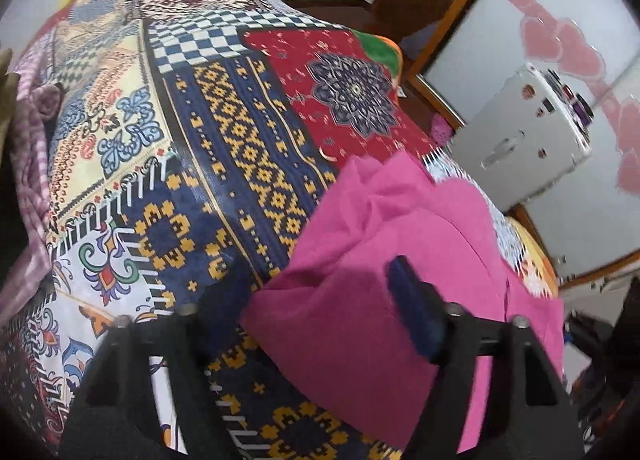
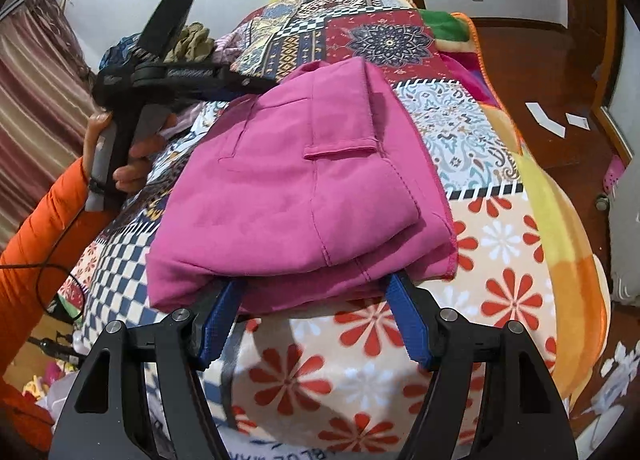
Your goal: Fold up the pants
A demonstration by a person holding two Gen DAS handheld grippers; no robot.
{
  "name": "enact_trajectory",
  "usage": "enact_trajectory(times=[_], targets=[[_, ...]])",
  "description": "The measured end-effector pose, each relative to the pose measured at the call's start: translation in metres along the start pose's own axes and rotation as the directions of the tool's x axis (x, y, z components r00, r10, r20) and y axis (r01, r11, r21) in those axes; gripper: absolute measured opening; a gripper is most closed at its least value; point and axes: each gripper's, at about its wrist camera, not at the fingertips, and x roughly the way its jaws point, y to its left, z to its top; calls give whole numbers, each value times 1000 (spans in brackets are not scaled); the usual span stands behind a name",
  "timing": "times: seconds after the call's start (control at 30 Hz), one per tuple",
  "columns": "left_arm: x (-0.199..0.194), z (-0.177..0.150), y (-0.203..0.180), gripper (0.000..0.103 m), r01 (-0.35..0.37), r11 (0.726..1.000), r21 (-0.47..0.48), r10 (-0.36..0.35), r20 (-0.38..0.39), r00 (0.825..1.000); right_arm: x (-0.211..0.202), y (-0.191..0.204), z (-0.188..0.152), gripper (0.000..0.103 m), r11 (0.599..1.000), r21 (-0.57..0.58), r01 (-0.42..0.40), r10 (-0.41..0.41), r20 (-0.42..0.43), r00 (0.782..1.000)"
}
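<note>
My pants (image 2: 296,196) lie folded on the bed (image 2: 500,244). Both jaws are spread, pinching nothing (nearly done). Next I pat them flat.

left gripper (image 1: 304,324) left finger: hidden under the near edge of the pink pants (image 1: 400,260); only the blurred right blue pad shows.
right gripper (image 2: 310,320) fingertips: both tucked beneath the near fold of the pants; whether they press the cloth cannot be told.
person's sleeve (image 2: 36,228): orange, cut off by the picture's left edge, left of the pants.
items on the white case (image 1: 520,132), right of the pants: too small to tell.
</note>
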Motion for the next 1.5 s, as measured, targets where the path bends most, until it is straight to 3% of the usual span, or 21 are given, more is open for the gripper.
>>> enact_trajectory(times=[0.03,0.2,0.43,0.67,0.9,1.17,1.5], targets=[[-1,-2,0,50,-2,1000,12,2,-2,1000,2,-1,2,68,1000,-3,8,-8,4,1000],[-8,-19,-9,24,-48,997,63,50,-25,998,7,-7,12,68,999,-28,45,-44,20,999],[-26,-46,-4,15,-91,995,42,92,-19,996,20,-19,26,68,998,-40,57,-56,32,998],[-50,-72,2,10,-170,985,10,170,-1,985,33,-21,40,68,999,-51,8,-6,23,1000],[-80,-114,0,9,-264,964,-31,264,14,964,45,-8,58,68,993,-113,-28,30,17,999],[-106,-151,17,9,-274,944,-186,280,8,960,59,17,74,68,981,-177,-75,78,5,997],[-120,-170,24,9,-290,919,-267,314,49,948,52,34,81,68,971,-238,-27,28,4,1000]])
